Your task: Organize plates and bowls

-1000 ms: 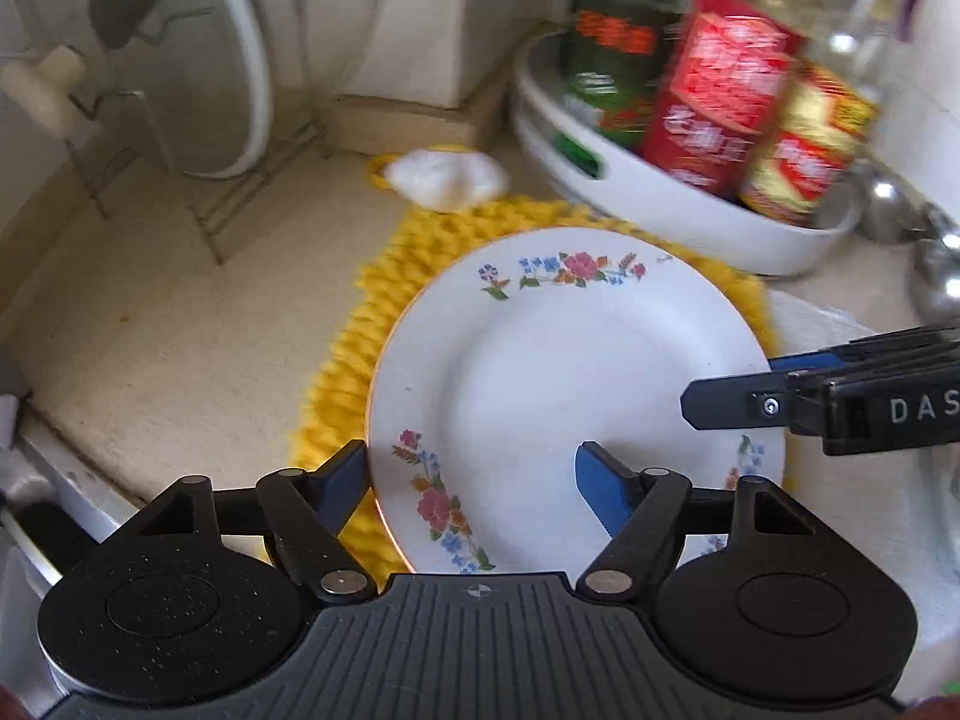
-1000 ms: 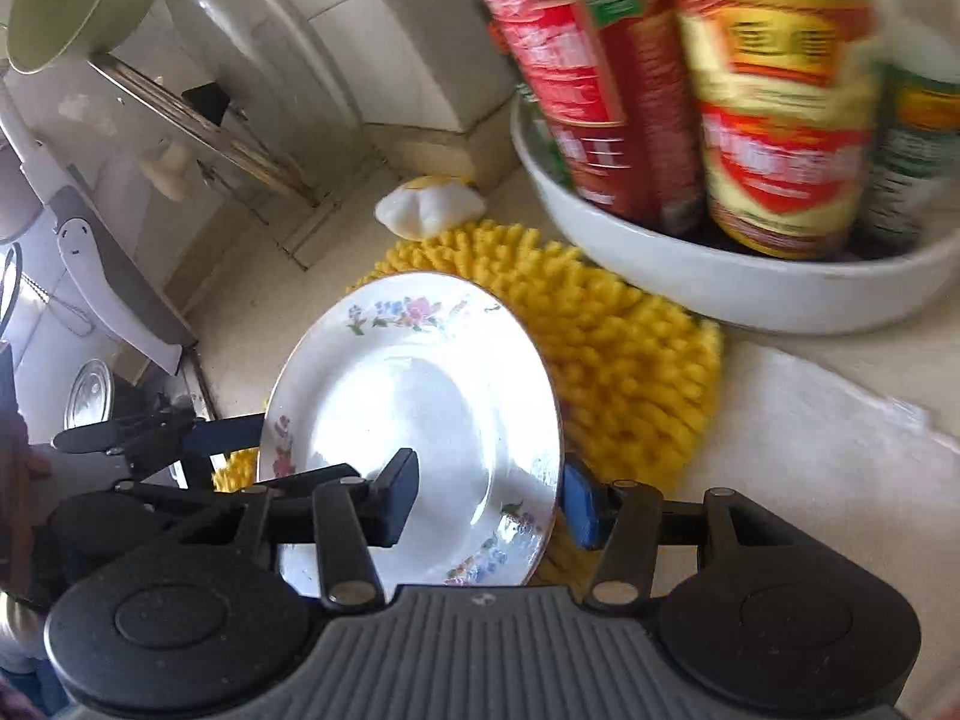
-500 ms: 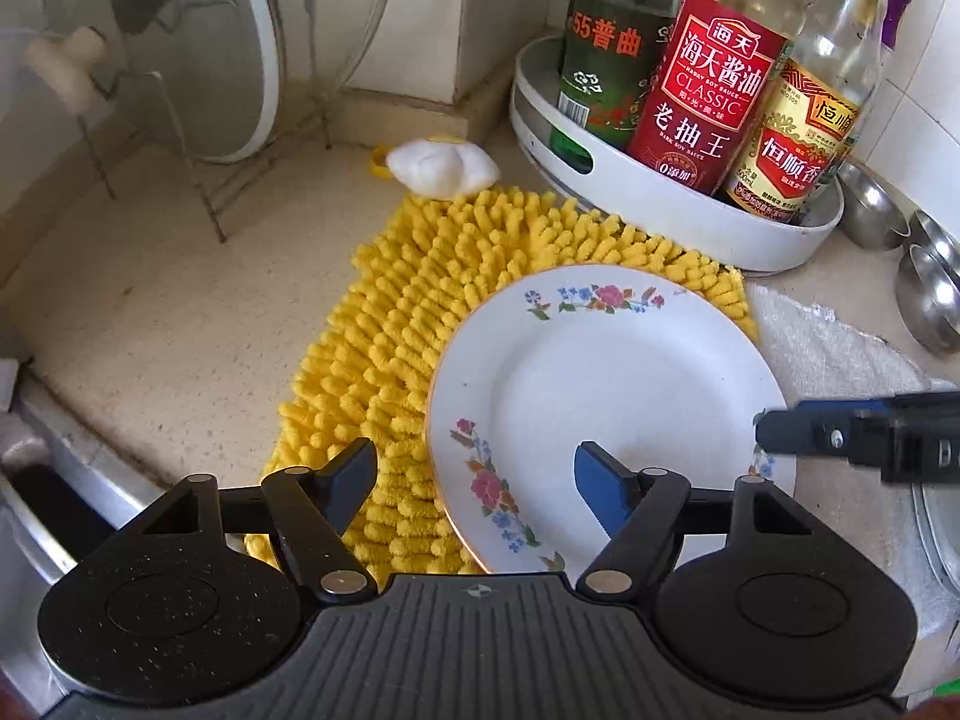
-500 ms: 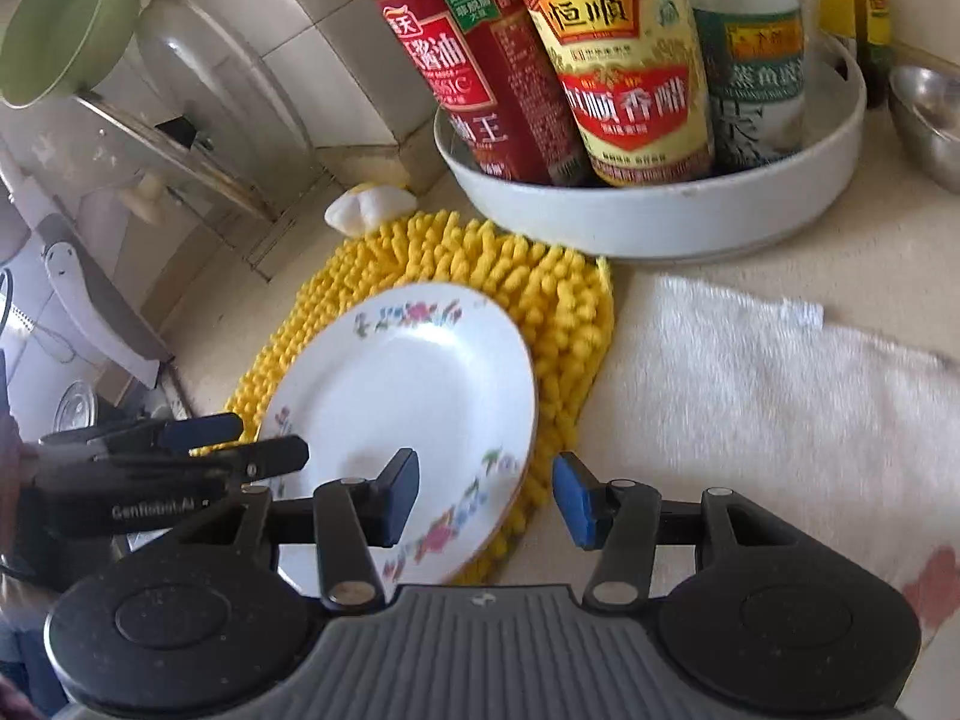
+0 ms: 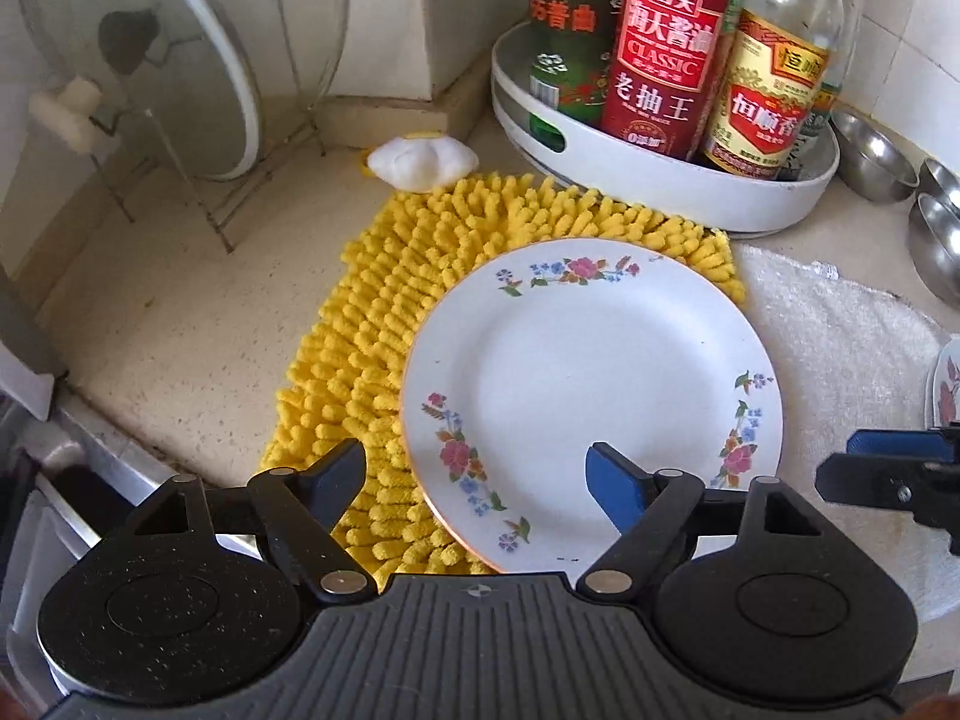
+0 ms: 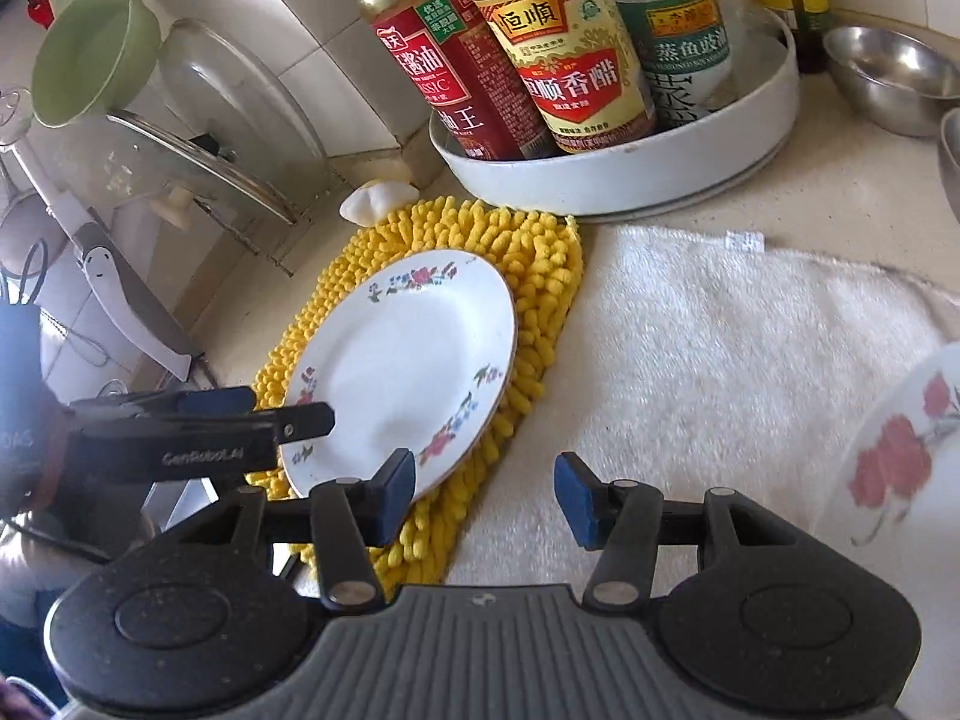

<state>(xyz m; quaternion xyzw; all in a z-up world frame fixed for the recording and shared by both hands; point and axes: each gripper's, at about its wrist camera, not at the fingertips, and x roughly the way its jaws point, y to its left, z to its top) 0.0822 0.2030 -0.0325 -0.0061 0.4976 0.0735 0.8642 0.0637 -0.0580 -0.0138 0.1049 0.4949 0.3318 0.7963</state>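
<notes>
Plate: floral plate [image 5: 591, 402] lies flat, partly on the yellow mat [image 5: 384, 324] and with its right edge reaching toward the white towel [image 6: 738, 354]; nothing grips it.
Left tongs: left tongs [image 5: 474, 471] hover low over the plate's near rim, jaws apart and just widened, one finger over the mat and the other over the plate's face, pads pressing on nothing.
Right tongs: right tongs [image 6: 483, 495] stand open over the bare edge of the mat and towel, beside the plate, with nothing between the fingers (they point toward the towel side, not at the plate).
Other crockery: a second floral piece [image 6: 894, 462] shows at the right edge of the right wrist view, on or just beside the towel; whether it is a plate or a bowl I cannot tell.
Steel bowls: steel bowls [image 5: 873, 156] sit apart on the bench [image 5: 150, 312] behind the towel, right of the bottle tray [image 5: 660, 180]; they look unstacked.
Rack: wire rack [image 5: 198, 198] at the back left holds a glass lid [image 5: 150, 54].
Done: one plate looks set down on the mat.
Left: probably gathering the other floral piece and the steel bowls into stacks or places; most of the sorting seems still ahead.
</notes>
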